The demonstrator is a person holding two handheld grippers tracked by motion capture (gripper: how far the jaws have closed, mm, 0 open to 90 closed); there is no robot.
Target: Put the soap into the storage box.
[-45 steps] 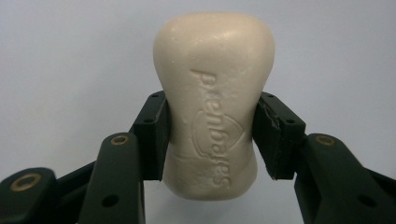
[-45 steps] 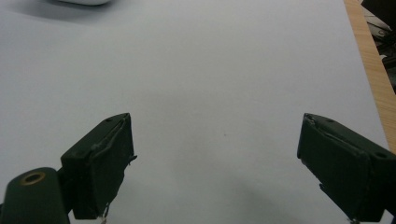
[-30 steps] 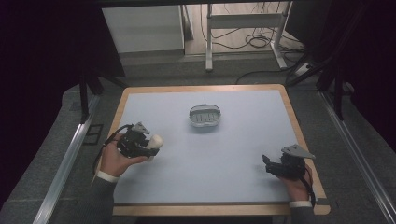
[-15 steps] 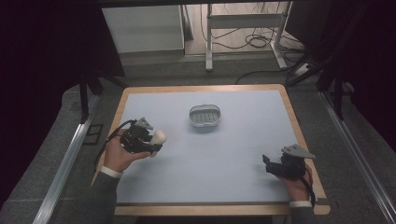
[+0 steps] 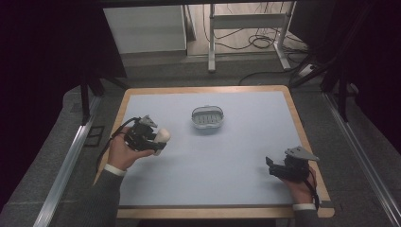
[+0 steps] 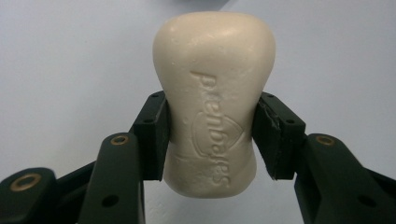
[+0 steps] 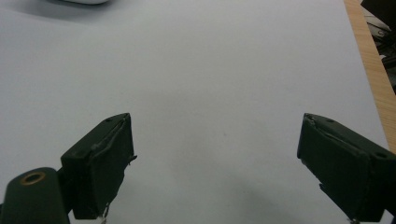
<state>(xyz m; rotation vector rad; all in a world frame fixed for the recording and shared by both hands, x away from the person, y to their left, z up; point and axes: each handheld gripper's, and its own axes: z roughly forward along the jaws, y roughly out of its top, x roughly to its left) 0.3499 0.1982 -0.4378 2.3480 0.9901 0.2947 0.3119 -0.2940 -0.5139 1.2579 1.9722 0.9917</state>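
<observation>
A cream bar of soap (image 6: 212,98) with embossed lettering is clamped at its waist between the black jaws of my left gripper (image 6: 211,135). In the high view that left gripper (image 5: 153,137) hovers over the table's left side with the soap (image 5: 162,135) sticking out toward the centre. A grey soap dish (image 5: 207,117) with a ribbed floor sits at the table's middle back, apart from the soap. My right gripper (image 5: 270,166) rests near the front right corner, its jaws spread wide over bare mat in the right gripper view (image 7: 215,163).
The pale blue mat (image 5: 227,161) covers a wood-rimmed table (image 5: 302,137). The wooden edge (image 7: 369,56) runs close to the right jaw in the right gripper view. Metal rails and cables lie on the floor beyond the table.
My left gripper has lifted and carried the soap slightly away from the person and to the right, toward the dish. The right gripper has stayed put.
</observation>
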